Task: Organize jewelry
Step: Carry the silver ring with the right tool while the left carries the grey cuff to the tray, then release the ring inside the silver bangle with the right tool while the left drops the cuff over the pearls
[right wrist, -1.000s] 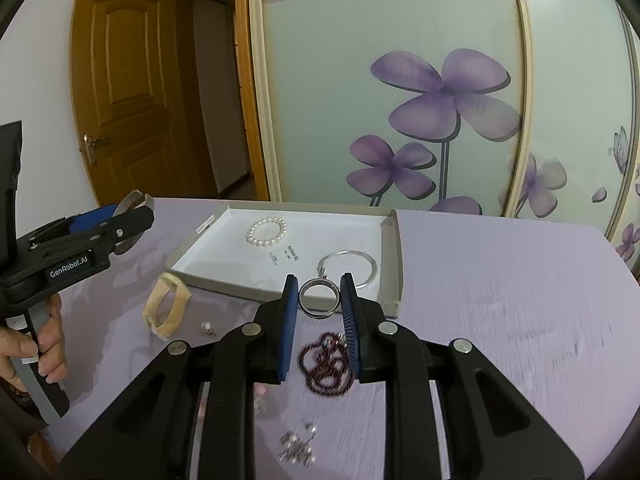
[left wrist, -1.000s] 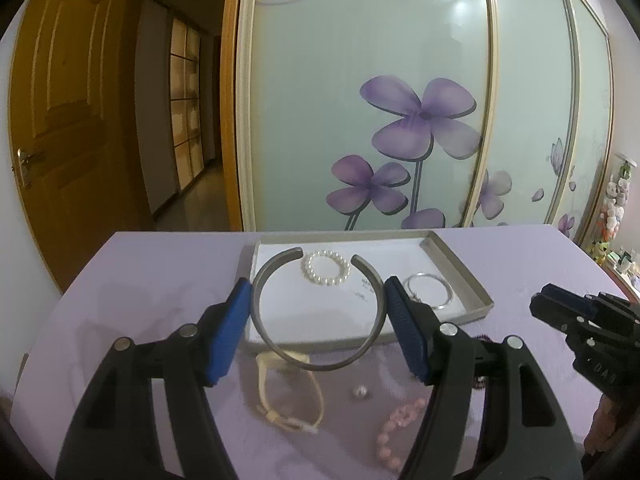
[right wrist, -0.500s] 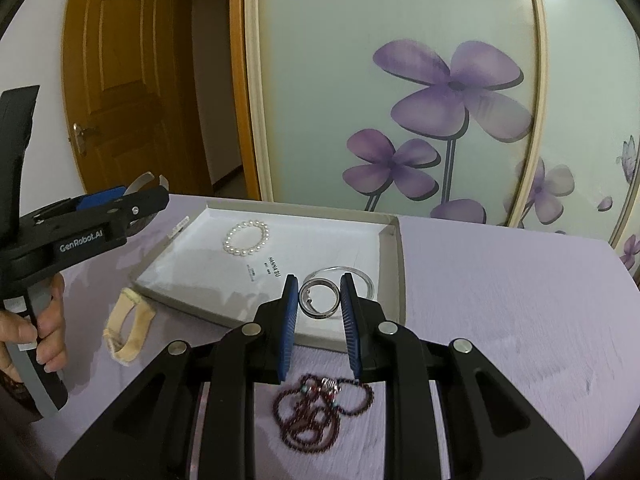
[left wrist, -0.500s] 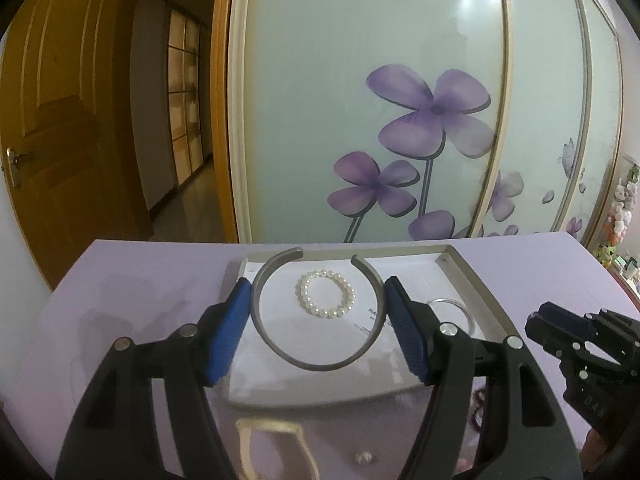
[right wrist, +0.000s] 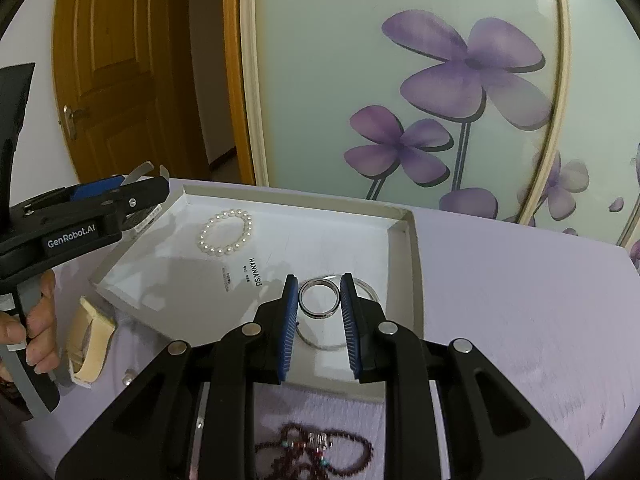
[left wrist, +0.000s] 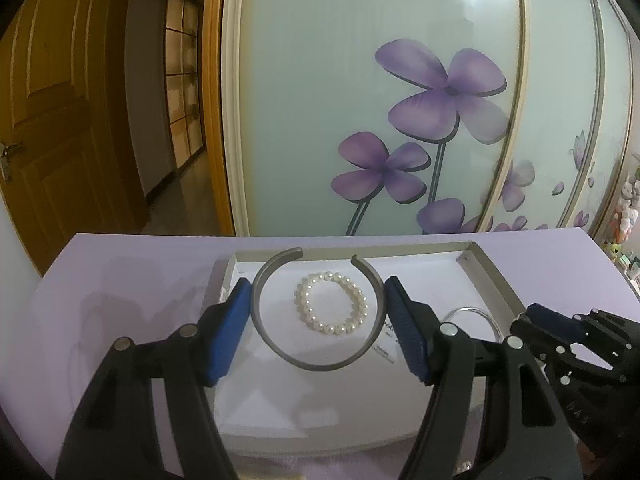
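Observation:
My left gripper [left wrist: 318,283] is shut on a grey open cuff bangle [left wrist: 316,365], its blue pads pressing the cuff's two sides, and it hangs above the white tray [left wrist: 492,276]. Through the cuff I see a pearl bracelet [left wrist: 332,330] lying in the tray. My right gripper [right wrist: 319,280] is shut on a small silver ring [right wrist: 319,314] over the tray's [right wrist: 408,240] near right part, above a thin silver bangle [right wrist: 320,346]. The pearl bracelet [right wrist: 204,236] lies further left. The left gripper [right wrist: 140,184] shows at the tray's left corner.
On the lilac cloth in front of the tray lie a cream bracelet [right wrist: 90,332], a small loose pearl [right wrist: 127,378] and a dark red bead necklace [right wrist: 320,448]. A person's hand [right wrist: 38,332] grips the left handle. A flowered sliding door stands behind the table.
Both grippers have moved forward and slightly down over the tray, carrying the cuff and the ring. The loose pieces on the cloth have slid out of the left wrist view.

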A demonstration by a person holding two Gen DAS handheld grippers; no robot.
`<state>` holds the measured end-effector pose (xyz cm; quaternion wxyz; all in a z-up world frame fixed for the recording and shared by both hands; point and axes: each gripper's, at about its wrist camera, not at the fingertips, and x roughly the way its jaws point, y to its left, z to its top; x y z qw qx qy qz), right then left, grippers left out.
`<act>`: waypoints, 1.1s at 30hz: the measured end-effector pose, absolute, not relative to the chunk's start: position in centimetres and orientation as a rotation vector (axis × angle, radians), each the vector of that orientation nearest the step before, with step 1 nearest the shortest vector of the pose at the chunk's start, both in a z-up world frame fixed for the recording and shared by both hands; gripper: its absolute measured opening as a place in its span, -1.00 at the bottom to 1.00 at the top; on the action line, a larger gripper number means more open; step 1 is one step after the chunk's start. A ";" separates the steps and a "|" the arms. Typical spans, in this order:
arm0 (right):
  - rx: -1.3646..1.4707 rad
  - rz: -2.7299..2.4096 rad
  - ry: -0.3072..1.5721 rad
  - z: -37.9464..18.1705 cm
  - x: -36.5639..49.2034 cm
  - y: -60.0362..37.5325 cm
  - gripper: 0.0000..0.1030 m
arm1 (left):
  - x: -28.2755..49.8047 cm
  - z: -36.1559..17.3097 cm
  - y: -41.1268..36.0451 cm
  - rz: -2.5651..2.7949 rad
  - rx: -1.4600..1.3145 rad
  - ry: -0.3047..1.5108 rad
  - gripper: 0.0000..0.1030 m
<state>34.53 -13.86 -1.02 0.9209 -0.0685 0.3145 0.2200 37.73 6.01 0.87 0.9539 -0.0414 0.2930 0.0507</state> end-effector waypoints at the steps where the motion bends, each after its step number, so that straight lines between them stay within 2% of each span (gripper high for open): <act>1: -0.141 0.453 0.648 -1.2 34.7 -13.7 -0.56 | 38.0 0.8 6.1 0.104 -0.083 0.596 0.30; 11: -0.145 0.460 0.660 -2.0 36.0 -13.0 -0.53 | 39.7 -0.2 6.7 0.094 -0.107 0.625 0.30; 12: -0.148 0.458 0.659 -2.0 35.9 -12.9 -0.30 | 39.8 -0.2 6.6 0.094 -0.108 0.626 0.30; 13: -0.147 0.457 0.656 -1.9 35.8 -12.9 0.09 | 39.9 -0.2 6.7 0.091 -0.107 0.627 0.30; 14: -0.142 0.452 0.643 -1.7 35.6 -13.1 0.19 | 39.9 -0.2 6.7 0.082 -0.108 0.627 0.30; 26: -0.123 0.459 0.628 -0.5 34.9 -13.9 0.20 | 40.3 -0.1 6.0 0.060 -0.101 0.648 0.31; 33: -0.102 0.447 0.621 0.1 34.2 -15.0 0.20 | 39.2 1.0 5.9 0.073 -0.091 0.623 0.43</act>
